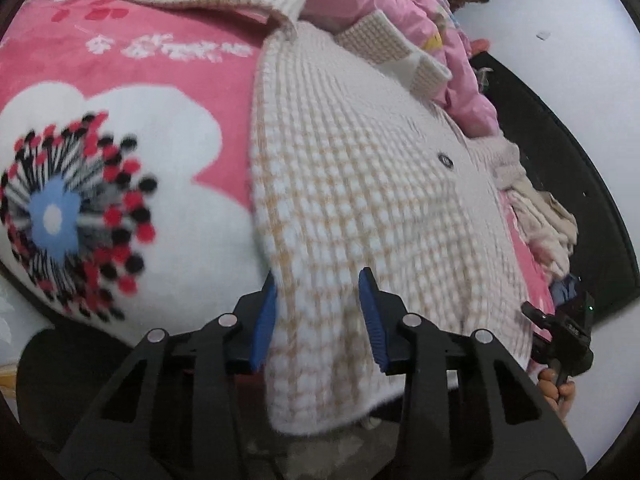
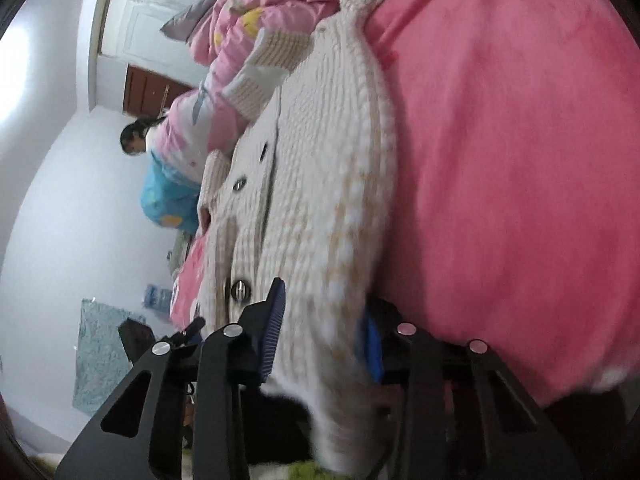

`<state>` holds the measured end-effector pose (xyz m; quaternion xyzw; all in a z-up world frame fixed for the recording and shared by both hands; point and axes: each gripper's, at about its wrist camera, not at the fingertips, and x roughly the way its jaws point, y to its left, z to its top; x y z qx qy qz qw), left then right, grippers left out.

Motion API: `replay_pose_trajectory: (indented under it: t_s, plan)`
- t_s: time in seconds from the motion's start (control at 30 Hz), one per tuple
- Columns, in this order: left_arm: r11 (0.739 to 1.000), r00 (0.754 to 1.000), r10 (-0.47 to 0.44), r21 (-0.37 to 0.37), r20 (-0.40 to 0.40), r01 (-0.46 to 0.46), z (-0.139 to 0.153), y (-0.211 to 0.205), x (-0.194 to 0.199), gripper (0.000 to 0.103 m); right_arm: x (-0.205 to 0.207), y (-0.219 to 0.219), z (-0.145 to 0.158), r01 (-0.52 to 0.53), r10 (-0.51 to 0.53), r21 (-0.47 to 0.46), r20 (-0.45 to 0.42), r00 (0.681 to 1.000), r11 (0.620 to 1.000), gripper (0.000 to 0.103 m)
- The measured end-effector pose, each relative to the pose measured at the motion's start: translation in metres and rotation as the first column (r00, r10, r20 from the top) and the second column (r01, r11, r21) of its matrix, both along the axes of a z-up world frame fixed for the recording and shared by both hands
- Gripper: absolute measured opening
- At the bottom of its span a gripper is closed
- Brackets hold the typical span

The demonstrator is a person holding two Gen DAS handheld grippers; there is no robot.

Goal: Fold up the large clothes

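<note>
I have the cardigan (image 1: pixel 360 184) lying on the pink blanket (image 1: pixel 120 68) on the bed, its hem hanging over the near edge toward me. My left claw (image 1: pixel 318 320) is closed on that hem: the knit bunches between the blue pads (image 1: pixel 372 316) and folds down below them. In the right wrist view, my right claw (image 2: pixel 320 336) grips the same hem further along, just beside the button (image 2: pixel 240 291) on the front placket; the far pad is half buried in the knit. A second button (image 2: pixel 239 184) sits higher up the placket. A pink quilt (image 1: pixel 452 40) is heaped at the far end of the cardigan, touching its collar. In the left view the right claw's body (image 1: pixel 568 332) shows at the hem's other corner, with fingers (image 1: pixel 554 390) under it.
</note>
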<state>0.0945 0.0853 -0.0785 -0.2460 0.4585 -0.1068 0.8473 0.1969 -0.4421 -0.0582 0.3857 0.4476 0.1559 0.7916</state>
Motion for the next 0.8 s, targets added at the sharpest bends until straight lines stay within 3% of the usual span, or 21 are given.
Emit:
replay_pose_trajectory:
  t_s: [0.1, 0.2, 0.27, 0.3, 0.37, 0.43, 0.53, 0.8]
  plan:
    - [0.999, 0.998, 0.009, -0.048, -0.060, -0.012, -0.017, 0.002, 0.002, 0.037, 0.005, 0.002, -0.012, 0.016, -0.015, 0.047, -0.017, 1.000, 0.999, 0.024]
    - [0.997, 0.995, 0.040, -0.069, -0.086, -0.046, -0.023, 0.001, 0.011, 0.037, 0.016, 0.011, -0.015, 0.015, -0.015, 0.001, -0.003, 1.000, 1.000, 0.017]
    - [0.998, 0.995, 0.054, -0.024, -0.085, -0.056, -0.021, -0.005, 0.011, 0.032, 0.020, 0.018, -0.009, 0.015, -0.015, -0.046, -0.002, 1.000, 0.999, 0.014]
    - [0.998, 0.996, 0.052, 0.043, -0.073, -0.049, -0.016, -0.011, 0.009, 0.022, 0.019, 0.019, -0.001, 0.016, -0.015, -0.066, 0.010, 1.000, 0.998, 0.013]
    - [0.992, 0.999, 0.036, 0.119, -0.036, -0.032, -0.002, -0.017, 0.006, 0.011, 0.012, 0.019, 0.022, 0.022, -0.017, -0.071, 0.071, 0.997, 0.997, 0.010]
    - [0.980, 0.999, 0.026, 0.197, 0.018, -0.029, 0.020, -0.021, -0.002, 0.009, 0.008, 0.018, 0.051, 0.022, -0.012, -0.069, 0.136, 0.991, 0.997, 0.009]
    - [0.967, 0.996, -0.005, 0.252, 0.092, -0.018, 0.058, -0.020, -0.010, 0.008, 0.004, 0.018, 0.086, 0.015, 0.002, -0.080, 0.212, 0.977, 0.997, 0.008]
    - [0.943, 0.987, -0.070, 0.331, 0.146, 0.018, 0.111, -0.009, -0.043, 0.007, -0.041, 0.004, 0.125, 0.006, 0.020, -0.087, 0.296, 0.955, 0.996, 0.007]
